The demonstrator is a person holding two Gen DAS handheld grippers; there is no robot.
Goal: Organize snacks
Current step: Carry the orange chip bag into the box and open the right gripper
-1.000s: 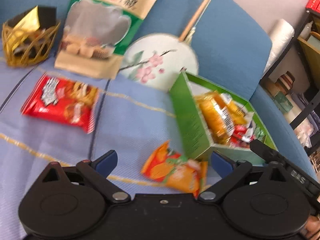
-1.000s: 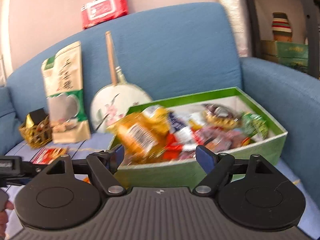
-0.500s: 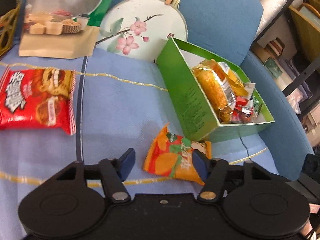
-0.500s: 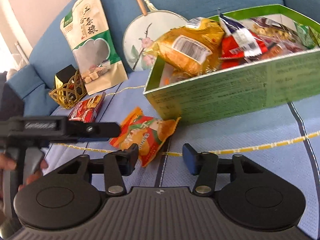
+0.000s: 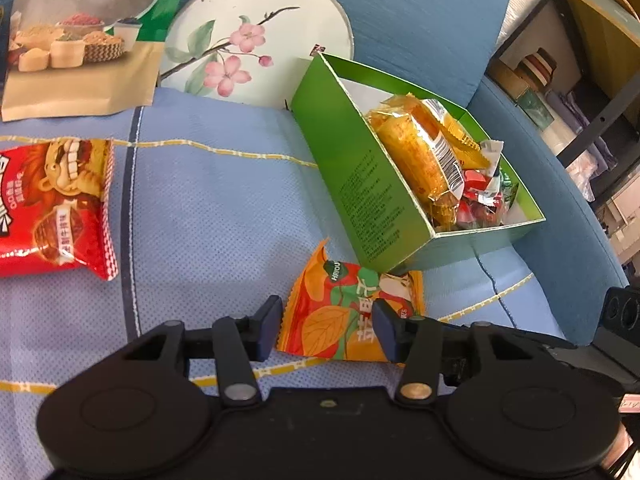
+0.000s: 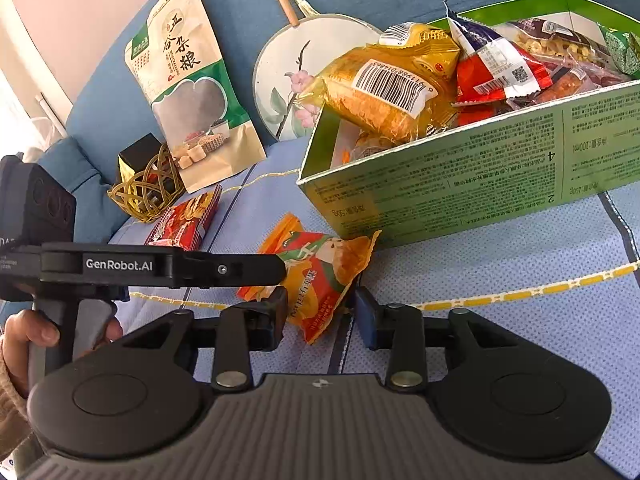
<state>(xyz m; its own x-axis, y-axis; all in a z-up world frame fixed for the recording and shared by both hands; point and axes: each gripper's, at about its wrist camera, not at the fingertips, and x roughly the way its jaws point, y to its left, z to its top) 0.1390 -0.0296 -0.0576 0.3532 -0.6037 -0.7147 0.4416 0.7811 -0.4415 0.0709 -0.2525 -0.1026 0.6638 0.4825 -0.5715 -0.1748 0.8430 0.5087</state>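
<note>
Orange snack packet (image 5: 352, 316) lies flat on the light blue cover (image 5: 208, 216) of the sofa seat, one end just beside the near corner of the green box (image 5: 360, 184); whether it touches the box I cannot tell. Wrapper: orange ground, red and green patches, a leaf figure, white characters, crimped ends.

Left tongs (image 5: 326, 326): jaws have just been closing; the packet lies between the blue pads, a narrow gap visible at the left pad, the right pad overlapping the wrapper's edge. No squeeze visible (reads as not yet gripping).

Right tongs (image 6: 322, 312): jaws have likewise just been closing; the packet's lower corner sits between the pads, a clear gap on the right side. Not gripping.

Left wrist view only: the red snack bag (image 5: 52, 208) seen face-on with its cartoon face, the painted blossoms on the round fan (image 5: 256, 40), and shelving past the sofa arm.

Right wrist view only: the whole grain pouch (image 6: 192, 88) upright against the backrest, a gold wire basket (image 6: 144, 188) holding a dark carton, barcodes on the packets heaped in the box, and the other gripper's black arm with a hand (image 6: 24, 336) on its handle.
</note>
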